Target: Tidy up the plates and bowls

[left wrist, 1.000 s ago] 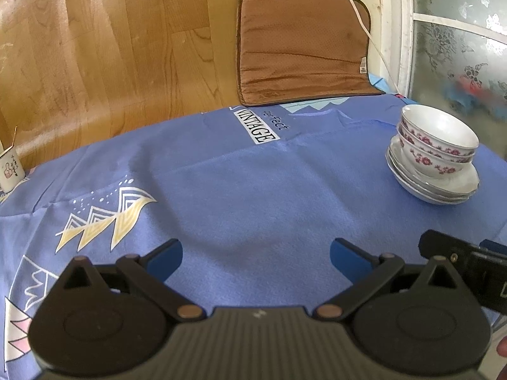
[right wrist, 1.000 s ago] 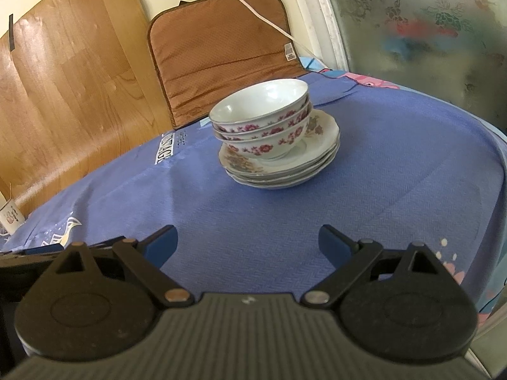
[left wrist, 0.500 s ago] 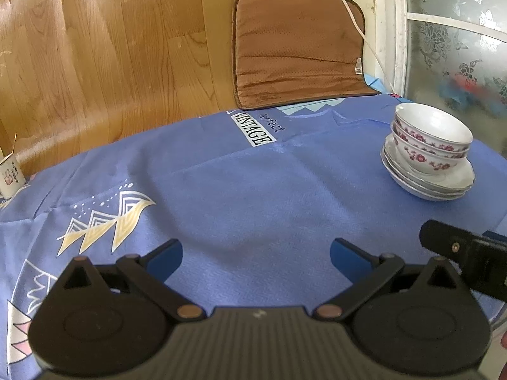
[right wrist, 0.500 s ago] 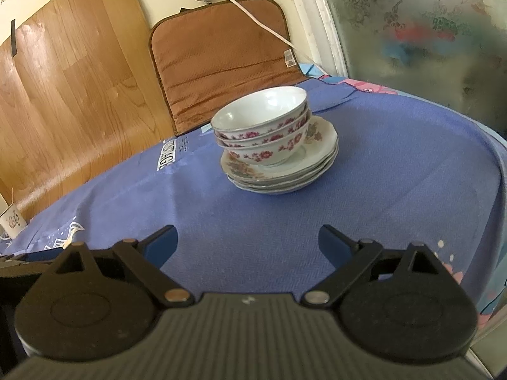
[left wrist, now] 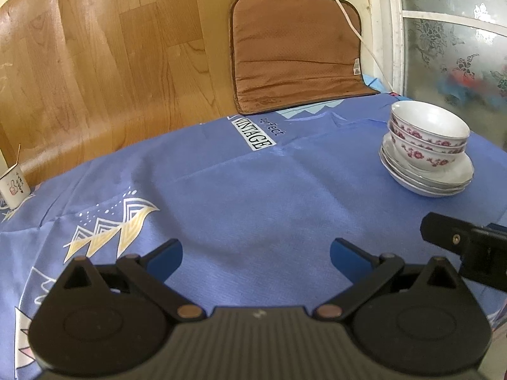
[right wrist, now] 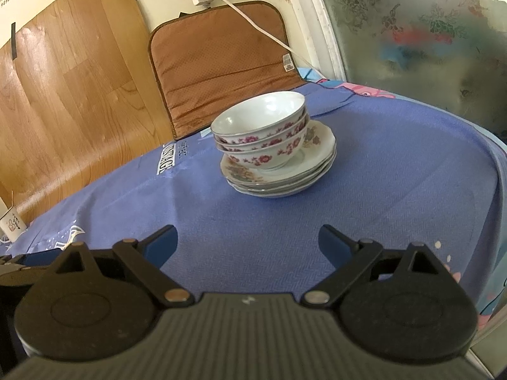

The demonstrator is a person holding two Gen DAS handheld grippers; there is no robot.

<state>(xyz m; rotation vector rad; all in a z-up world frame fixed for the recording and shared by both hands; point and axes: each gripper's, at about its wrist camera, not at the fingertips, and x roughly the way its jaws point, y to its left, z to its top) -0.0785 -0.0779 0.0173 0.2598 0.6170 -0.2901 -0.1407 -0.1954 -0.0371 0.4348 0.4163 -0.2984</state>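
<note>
Two tongs of mine hang over the blue tablecloth (left wrist: 253, 196), and both stand wide with nothing between their blue-tipped fingers. My left gripper (left wrist: 256, 256) sits low over bare cloth, with a printed yellow and white mountain pattern (left wrist: 111, 228) just ahead to its left. My right gripper (right wrist: 247, 242) is apart from the crockery, which lies straight ahead of it; a black part of it shows at the right edge of the left view.

Farther on, the stack of plates (right wrist: 285, 177) rests on the cloth, and the nested bowls (right wrist: 259, 133) with pink flowers sit on top of it, upright. I count three bowls in the right view. In the left view this pile is off to the far right.

Beyond, a small white cup (left wrist: 14, 185) stands at the far left edge. A brown cushion (left wrist: 294, 50) leans against the wall, with a white cable (right wrist: 253, 22) running across it.
</note>
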